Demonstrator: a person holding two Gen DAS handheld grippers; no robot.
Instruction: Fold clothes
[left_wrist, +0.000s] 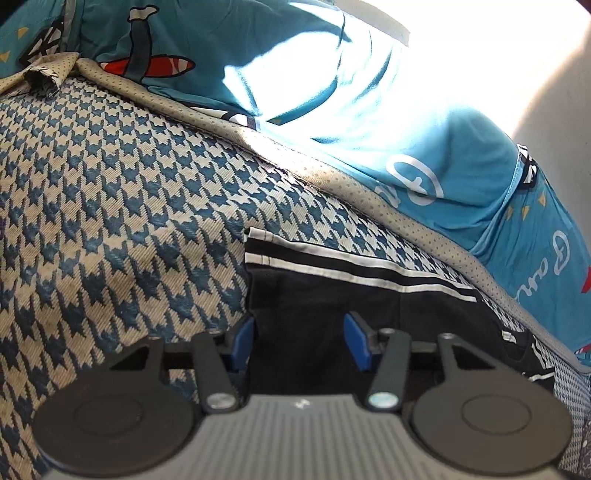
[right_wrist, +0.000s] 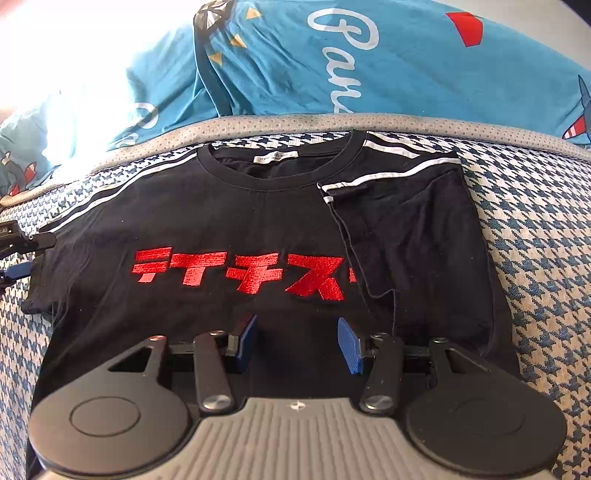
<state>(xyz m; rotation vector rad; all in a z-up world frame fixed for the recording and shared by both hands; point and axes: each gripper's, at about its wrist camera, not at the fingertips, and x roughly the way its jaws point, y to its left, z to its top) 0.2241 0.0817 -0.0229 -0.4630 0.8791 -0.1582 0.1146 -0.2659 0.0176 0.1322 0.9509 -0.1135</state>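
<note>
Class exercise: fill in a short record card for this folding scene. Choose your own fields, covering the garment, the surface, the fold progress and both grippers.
Garment: black T-shirt, red lettering, white shoulder stripes
Surface: houndstooth mat
Behind: blue bedding
Fold progress: one sleeve side folded in; the other flat
Left gripper: open, at sleeve edge
Right gripper: open, over hem

A black T-shirt (right_wrist: 229, 236) with red letters and white shoulder stripes is laid flat, front up, on the checked mat (right_wrist: 535, 236). One sleeve is folded in over its chest.
</note>
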